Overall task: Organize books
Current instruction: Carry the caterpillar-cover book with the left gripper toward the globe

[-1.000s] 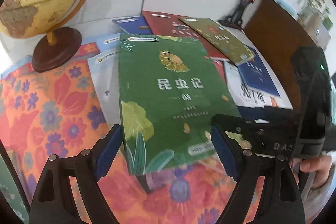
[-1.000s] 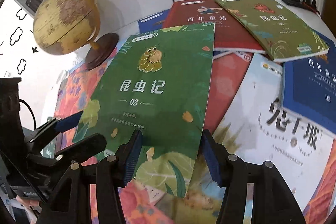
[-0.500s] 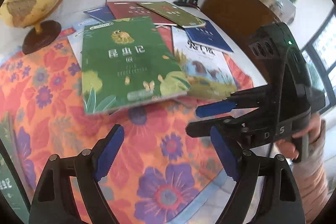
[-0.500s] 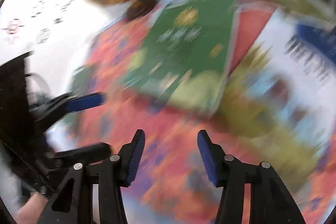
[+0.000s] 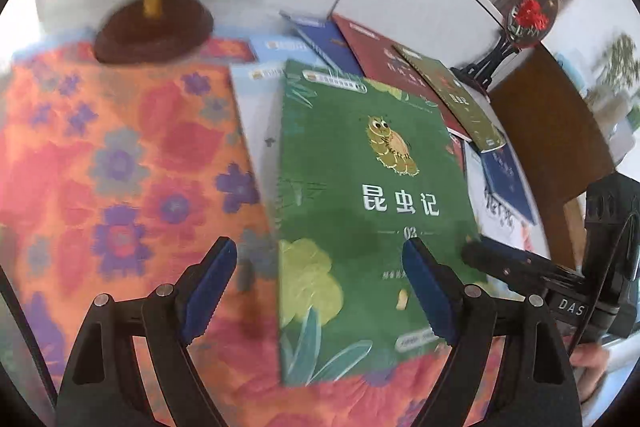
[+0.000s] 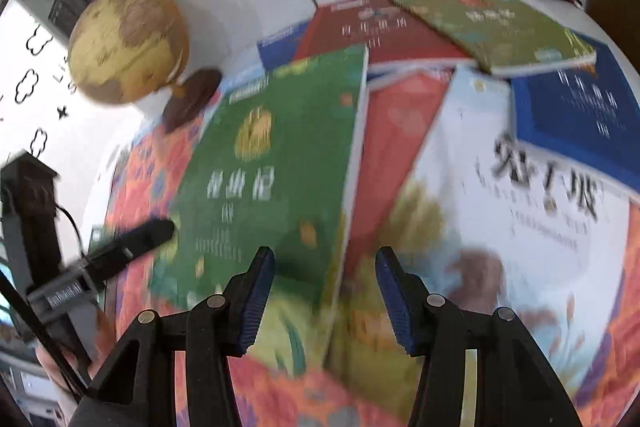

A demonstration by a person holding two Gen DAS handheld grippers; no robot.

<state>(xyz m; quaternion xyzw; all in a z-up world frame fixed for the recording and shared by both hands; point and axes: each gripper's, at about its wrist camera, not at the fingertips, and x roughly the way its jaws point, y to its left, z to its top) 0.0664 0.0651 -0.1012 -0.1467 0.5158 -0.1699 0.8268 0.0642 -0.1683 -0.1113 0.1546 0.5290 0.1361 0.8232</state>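
Note:
A green book with an insect on its cover [image 5: 360,207] lies flat on top of other books, its near end over a floral cloth [image 5: 120,147]. My left gripper [image 5: 318,291] is open above the book's near left edge, its right finger over the cover. In the right wrist view the same green book [image 6: 272,167] has its near right edge between the fingers of my right gripper [image 6: 326,301], which is open with neither pad pressing on it. Each gripper shows in the other's view: the right gripper [image 5: 480,259], the left gripper [image 6: 156,231].
Other books lie spread behind and to the right: a red book [image 6: 368,31], an olive book [image 6: 492,27], a blue book [image 6: 576,115], a white picture book [image 6: 520,195]. A globe [image 6: 124,43] stands at the back left, a flower ornament [image 5: 528,15] at the back right.
Both grippers pulled back from the green book half a second ago and have come forward over its near end again. The right jaws stand a little narrower than a second ago.

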